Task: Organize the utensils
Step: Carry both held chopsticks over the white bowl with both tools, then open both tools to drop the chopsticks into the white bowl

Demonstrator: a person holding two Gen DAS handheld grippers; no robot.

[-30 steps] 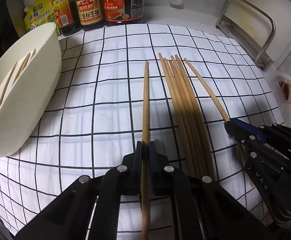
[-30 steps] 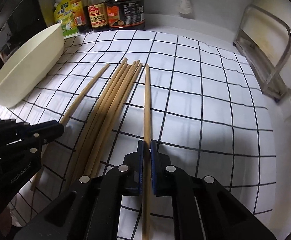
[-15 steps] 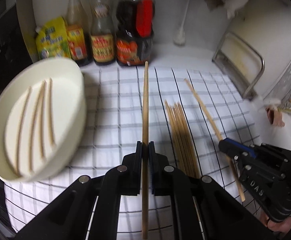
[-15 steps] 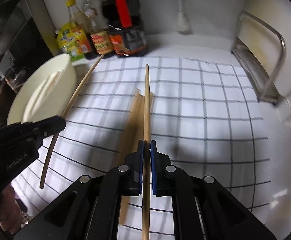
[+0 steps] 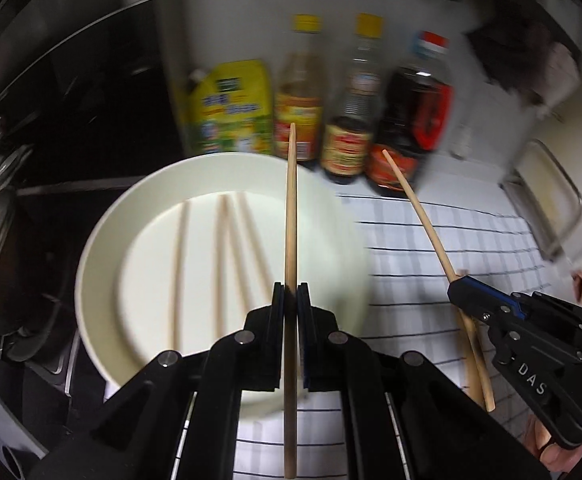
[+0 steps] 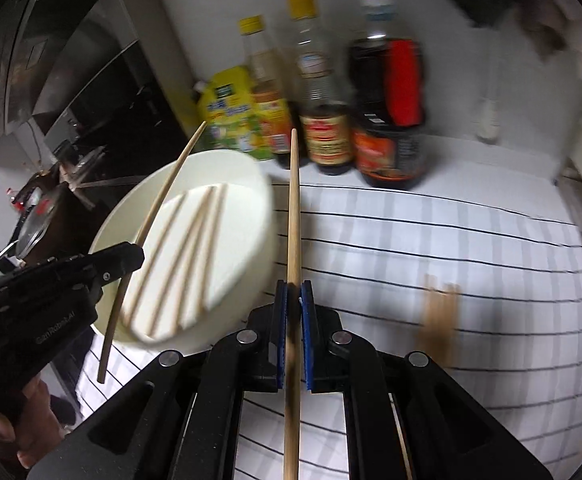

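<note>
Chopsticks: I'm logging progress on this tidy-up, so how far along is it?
Partway. Done: three chopsticks already lie in the white bowl. In hand: the left hand-held gripper is shut on a chopstick above the bowl, and the right hand-held gripper is shut on another chopstick. Left: a blurred bundle of chopsticks remains on the checked cloth.

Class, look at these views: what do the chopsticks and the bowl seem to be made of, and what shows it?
Chopsticks: probably bamboo or wood, judging by the matte, uniform tan colour; blur hides any grain. Bowl: smooth cream surface with a soft sheen, likely plastic or glazed ceramic; the look leaves it open.
</note>
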